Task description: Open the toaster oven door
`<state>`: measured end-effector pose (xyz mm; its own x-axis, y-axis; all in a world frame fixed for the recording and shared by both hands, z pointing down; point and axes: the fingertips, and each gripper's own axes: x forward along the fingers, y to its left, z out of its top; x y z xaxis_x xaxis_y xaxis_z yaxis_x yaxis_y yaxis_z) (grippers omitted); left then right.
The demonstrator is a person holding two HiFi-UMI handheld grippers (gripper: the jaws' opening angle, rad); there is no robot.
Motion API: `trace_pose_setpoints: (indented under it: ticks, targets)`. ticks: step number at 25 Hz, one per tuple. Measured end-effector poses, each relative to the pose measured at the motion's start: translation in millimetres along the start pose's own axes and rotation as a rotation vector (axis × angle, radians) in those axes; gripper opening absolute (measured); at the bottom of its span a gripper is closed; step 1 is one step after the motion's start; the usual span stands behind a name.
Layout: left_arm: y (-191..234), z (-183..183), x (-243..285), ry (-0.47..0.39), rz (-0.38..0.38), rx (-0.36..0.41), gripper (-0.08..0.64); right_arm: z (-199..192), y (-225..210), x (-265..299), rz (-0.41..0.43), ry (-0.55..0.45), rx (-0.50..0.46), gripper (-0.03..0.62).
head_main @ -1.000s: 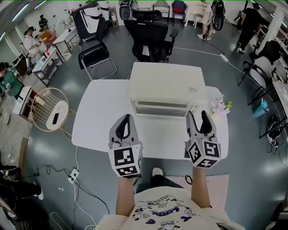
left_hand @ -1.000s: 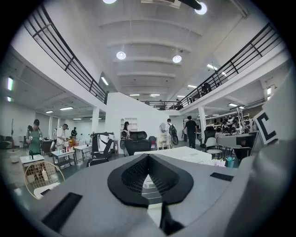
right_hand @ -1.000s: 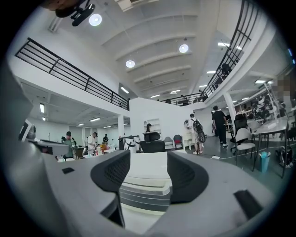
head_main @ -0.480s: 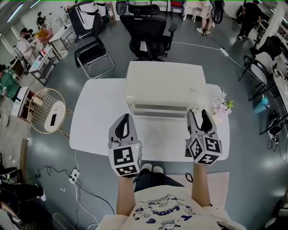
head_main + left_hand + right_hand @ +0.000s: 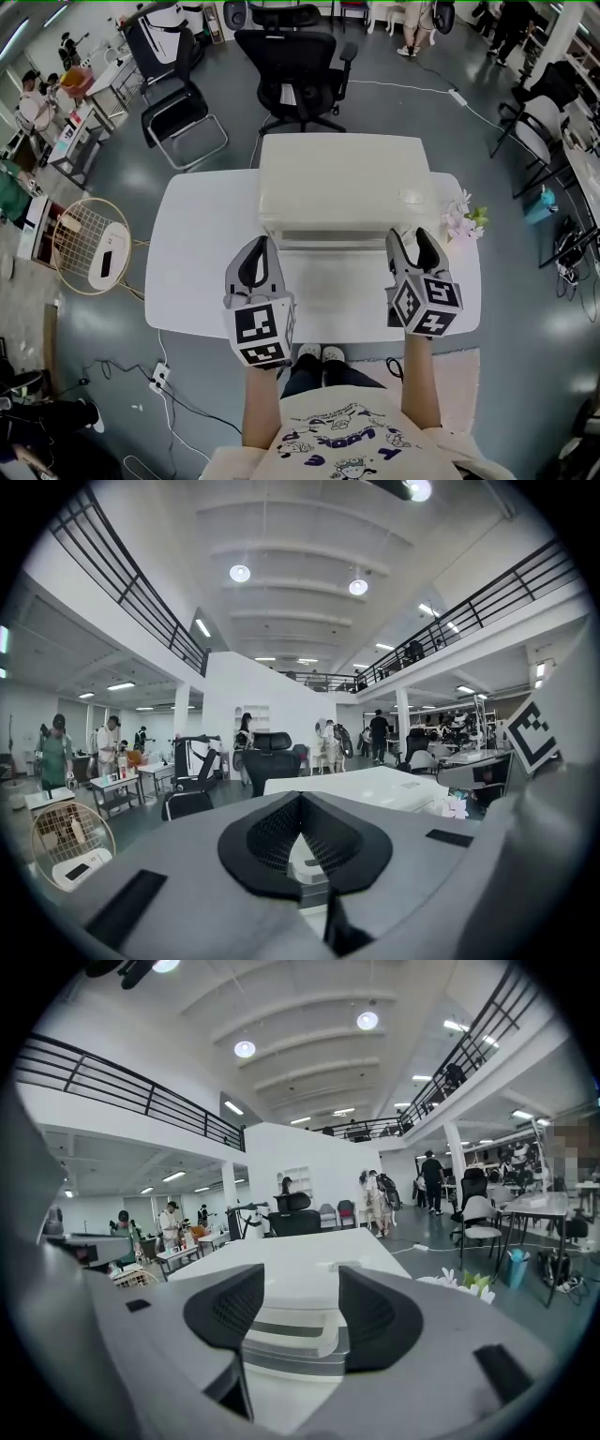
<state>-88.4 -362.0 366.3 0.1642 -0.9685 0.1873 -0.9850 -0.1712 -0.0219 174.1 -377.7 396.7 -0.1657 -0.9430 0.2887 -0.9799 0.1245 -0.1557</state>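
The cream toaster oven stands at the back middle of the white table, its door front facing me and closed. My left gripper hovers over the table in front of the oven's left corner, its jaws shut with the tips touching and nothing held. My right gripper is open just before the oven's right front corner, apart from it. In the right gripper view the oven's front shows between the spread pads. The left gripper view has the oven beyond the closed pads.
Small white flowers sit on the table right of the oven. A black office chair and a second chair stand behind the table. A round wire basket is on the floor to the left. People move about far off.
The head view has shifted a little, so the oven sits slightly lower in frame. Both grippers hold nearly the same places before it, their jaws unchanged.
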Motion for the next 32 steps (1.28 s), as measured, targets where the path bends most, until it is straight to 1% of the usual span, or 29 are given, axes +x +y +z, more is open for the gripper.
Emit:
trace_pose_setpoints:
  ticks: [8,14,16,23,30,31,32]
  targets:
    - [10.1,-7.0,21.8,0.021,-0.025,-0.003,0.003,-17.7,-6.4,25.8,-0.038,0.1,-0.004,0.247]
    - [15.3,-13.5,29.8,0.036,-0.034,-0.007,0.003,-35.6,-17.4,36.3,-0.064,0.208,-0.032,0.247]
    - [17.0,-17.5,32.4,0.043,-0.035,-0.01,0.003,-43.2,-20.8,38.8,-0.077,0.24,-0.035,0.212]
    - [23.9,-26.3,38.0,0.064,-0.029,-0.021,0.003,-57.8,-27.8,52.0,-0.093,0.304,-0.033,0.212]
    - [26.8,-35.4,37.0,0.08,-0.019,-0.032,0.003,-70.5,-33.9,59.8,-0.082,0.363,-0.037,0.212]
    - [27.5,-37.4,36.4,0.084,-0.017,-0.033,0.003,-71.5,-34.3,60.9,-0.082,0.366,-0.035,0.21]
    - [28.3,-39.1,35.8,0.087,-0.015,-0.034,0.003,-72.2,-34.8,61.9,-0.084,0.367,-0.03,0.193]
